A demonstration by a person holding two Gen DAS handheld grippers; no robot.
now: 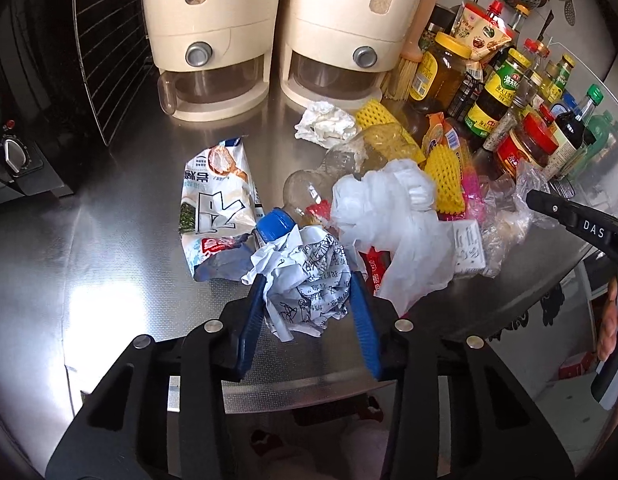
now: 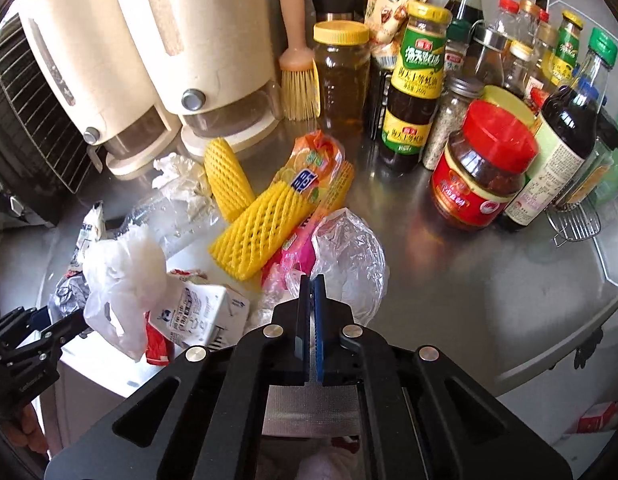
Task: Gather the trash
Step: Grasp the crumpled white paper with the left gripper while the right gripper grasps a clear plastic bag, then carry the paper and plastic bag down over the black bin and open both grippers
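Observation:
In the left wrist view my left gripper (image 1: 308,284) is shut on a crumpled printed paper ball (image 1: 305,280) at the near edge of a trash pile on the steel counter (image 1: 129,240). Behind it lie a blue-capped clear bottle (image 1: 275,226), a white snack bag (image 1: 215,204), a white plastic bag (image 1: 393,216), a tissue wad (image 1: 325,122) and yellow foam nets (image 1: 445,178). In the right wrist view my right gripper (image 2: 310,284) is shut and empty, just in front of a clear plastic bag (image 2: 349,256). A white carton (image 2: 201,312) and yellow foam nets (image 2: 261,228) lie left of it.
Two cream grain dispensers (image 1: 213,40) stand at the back. Many sauce bottles and jars (image 2: 481,168) crowd the right side. A brush (image 2: 297,64) leans at the back. A black oven (image 1: 13,128) stands at the left. The counter edge is close below both grippers.

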